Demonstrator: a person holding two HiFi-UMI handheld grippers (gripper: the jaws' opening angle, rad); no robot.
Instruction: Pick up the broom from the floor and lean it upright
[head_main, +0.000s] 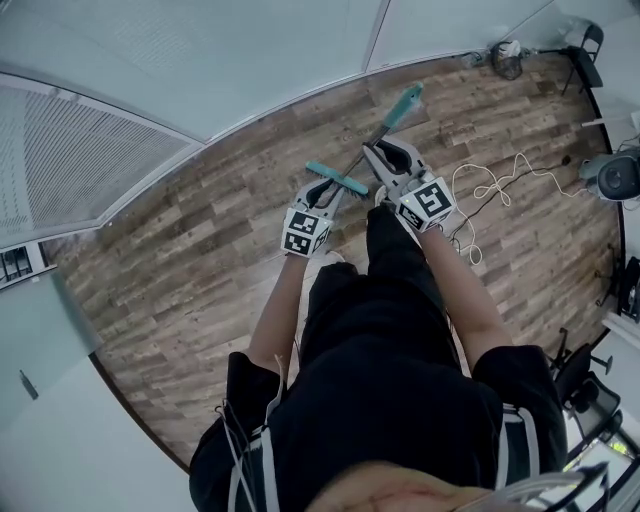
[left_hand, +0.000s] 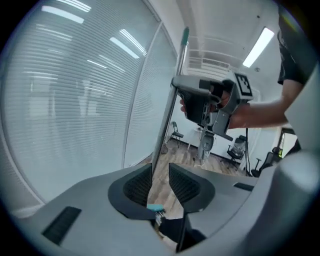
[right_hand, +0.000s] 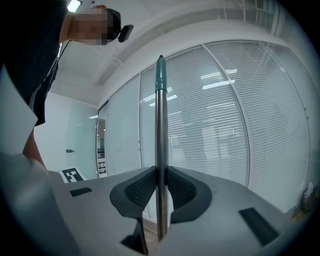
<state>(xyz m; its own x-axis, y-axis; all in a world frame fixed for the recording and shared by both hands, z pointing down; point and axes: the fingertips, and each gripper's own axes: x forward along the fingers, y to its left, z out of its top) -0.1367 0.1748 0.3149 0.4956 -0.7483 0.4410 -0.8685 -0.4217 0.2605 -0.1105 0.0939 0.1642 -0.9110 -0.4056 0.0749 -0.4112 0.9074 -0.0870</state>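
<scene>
near the glass wall (right_hand: 225, 125), right gripper (right_hand: 160, 187) pinches the broom handle (right_hand: 161, 125), left gripper (left_hand: 160, 182) spread. tip it over gently.

I see a floor of brown wood-look planks (head_main: 180, 270) filling the middle of the head view. Along the upper left it is bounded by a run of glass wall panels (head_main: 290, 50), one of them backed by closed horizontal blinds (head_main: 90, 150). A white cable (head_main: 490, 185) lies looped on the planks at the right, near a round grey object (head_main: 620, 178) at the frame's edge. In the left gripper view a long ceiling light (left_hand: 258, 46) glows at upper right, and dark office chairs (left_hand: 175, 134) stand far back below it. The right gripper view shows blinds across its right half and a plain pane (right_hand: 120, 135) left of centre.
</scene>
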